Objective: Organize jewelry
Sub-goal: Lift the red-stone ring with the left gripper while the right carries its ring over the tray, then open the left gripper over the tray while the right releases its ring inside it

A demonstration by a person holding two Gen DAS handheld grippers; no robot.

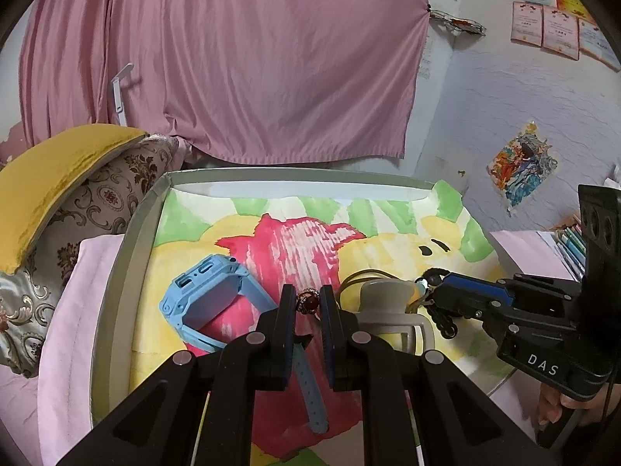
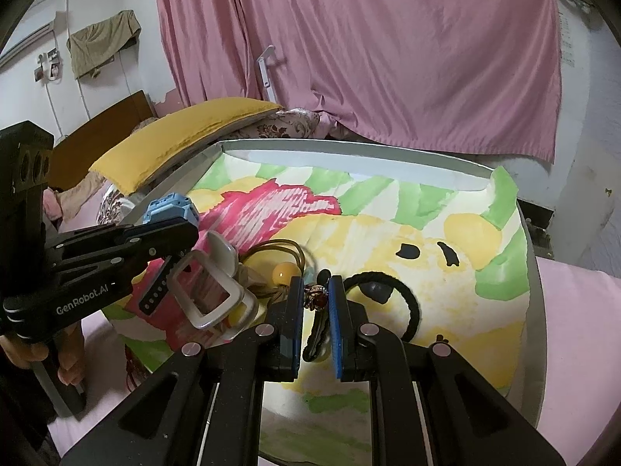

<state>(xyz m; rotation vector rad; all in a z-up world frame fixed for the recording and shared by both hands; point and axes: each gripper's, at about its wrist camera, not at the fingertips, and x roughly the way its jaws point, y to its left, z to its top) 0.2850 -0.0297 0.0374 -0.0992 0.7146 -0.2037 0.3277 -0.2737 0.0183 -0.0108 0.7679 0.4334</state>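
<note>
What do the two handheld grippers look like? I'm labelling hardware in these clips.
Both are matte black plastic with silver round pivot screws and blue-padded finger faces. The left gripper carries white "GenRobot.AI" lettering on its body; the right gripper carries white "DAS" lettering. Each has a black upright block with round holes. Bare fingers grip the handles; no sleeves or cables are clearly visible.

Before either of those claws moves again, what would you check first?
1. left gripper holds first ring: ok, it looks pinched between both fingers.
2. right gripper holds second ring: ok, same pinch.
3. blue watch clear of the left gripper: not ok, its strap runs beneath the fingers.
4. black hair tie clear of the right gripper: cannot tell, something black lies under its fingers.
5. Place to put the rings: cannot tell.
</note>
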